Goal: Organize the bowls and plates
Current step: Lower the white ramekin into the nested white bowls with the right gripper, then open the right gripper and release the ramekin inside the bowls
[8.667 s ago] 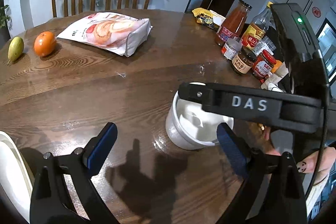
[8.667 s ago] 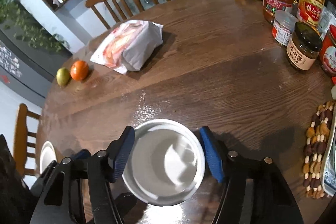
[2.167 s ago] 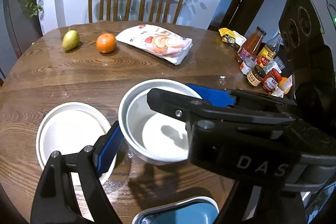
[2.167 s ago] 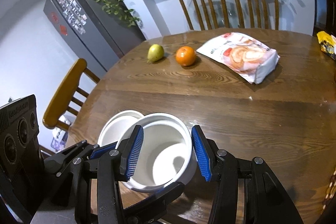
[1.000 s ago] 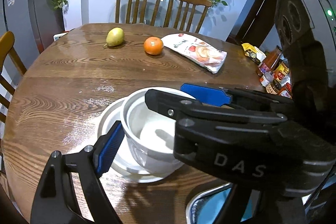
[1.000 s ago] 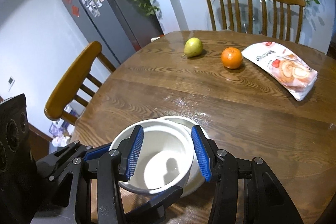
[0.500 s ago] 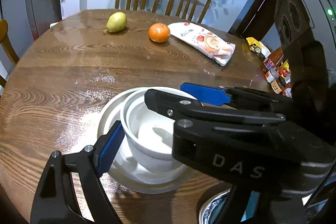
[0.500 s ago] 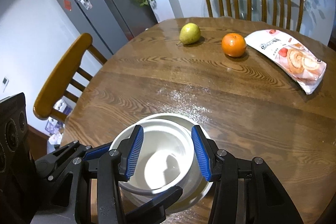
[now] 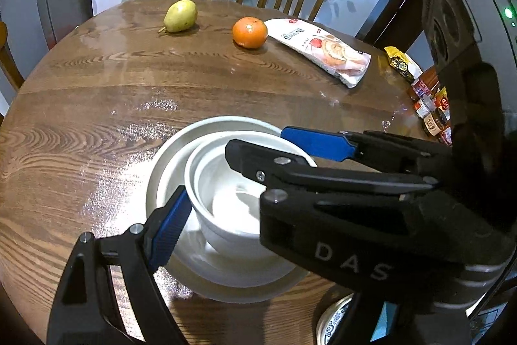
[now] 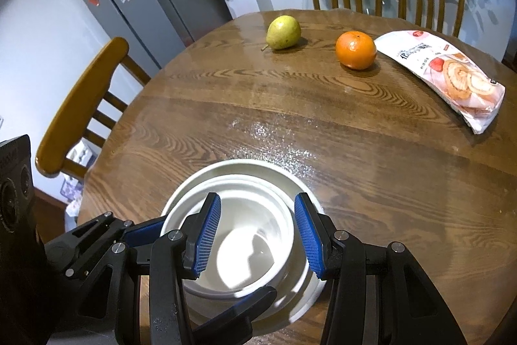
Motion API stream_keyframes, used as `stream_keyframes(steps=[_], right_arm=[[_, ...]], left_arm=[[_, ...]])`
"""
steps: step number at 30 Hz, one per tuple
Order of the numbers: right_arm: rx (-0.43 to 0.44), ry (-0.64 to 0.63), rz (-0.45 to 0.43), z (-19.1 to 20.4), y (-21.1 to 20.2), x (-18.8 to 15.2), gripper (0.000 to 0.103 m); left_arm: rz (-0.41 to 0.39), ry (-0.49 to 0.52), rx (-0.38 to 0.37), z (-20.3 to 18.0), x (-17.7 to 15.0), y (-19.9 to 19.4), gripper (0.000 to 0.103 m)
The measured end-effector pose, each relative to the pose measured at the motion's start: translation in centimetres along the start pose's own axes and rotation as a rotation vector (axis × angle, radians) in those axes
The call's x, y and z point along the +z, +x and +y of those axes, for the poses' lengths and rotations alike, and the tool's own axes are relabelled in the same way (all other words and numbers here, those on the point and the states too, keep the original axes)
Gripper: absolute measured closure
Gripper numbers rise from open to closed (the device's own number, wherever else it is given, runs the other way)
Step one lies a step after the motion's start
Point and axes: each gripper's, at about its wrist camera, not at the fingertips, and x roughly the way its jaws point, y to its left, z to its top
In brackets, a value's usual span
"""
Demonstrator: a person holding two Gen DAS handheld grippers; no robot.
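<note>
A white bowl (image 9: 226,206) (image 10: 245,254) hangs low inside a wide white deep plate (image 9: 226,120) (image 10: 245,164) on the round wooden table; whether its foot touches the plate I cannot tell. My left gripper (image 9: 255,206) is shut around the bowl's body. Its blue pad (image 9: 168,222) presses the left side, and the other finger is hidden behind the right gripper. My right gripper (image 10: 258,215) reaches over the rim. One pad (image 10: 208,235) is above the inside and the other sits against the right wall, gripping the bowl.
A pear (image 9: 180,16), an orange (image 9: 250,32) and a snack bag (image 9: 326,54) lie at the far side. Jars and bottles (image 9: 433,115) crowd the right edge. A blue-patterned dish (image 9: 339,322) sits close at the lower right. A wooden chair (image 10: 80,105) stands left of the table.
Both grippers have come down together with the bowl. It has moved from above the plate to low inside it. Neither gripper's jaws have changed.
</note>
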Motion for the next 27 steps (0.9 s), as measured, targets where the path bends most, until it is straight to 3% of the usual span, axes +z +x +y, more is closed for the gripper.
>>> stream_keyframes(steps=[14,19,22,27], right_arm=[[-0.112,-0.026,0.013,0.4,0.1,-1.1,0.052],[-0.055,0.017,0.054,-0.6,-0.3,-1.4,0.034],[-0.012,0.026,0.054,-1.0,-0.9,-1.5,0.031],[-0.038,0.037,0.022,-1.4,-2.4,-1.6,0.026]], left_arm=[[-0.020,0.032,0.027,-0.4,-1.3,-0.1,0.021],[-0.030,0.036,0.041,-0.7,-1.4,0.1,0.020],[-0.038,0.022,0.035,-0.6,-1.3,0.0,0.020],[-0.088,-0.009,0.018,-0.2,-1.3,-1.4,0.016]])
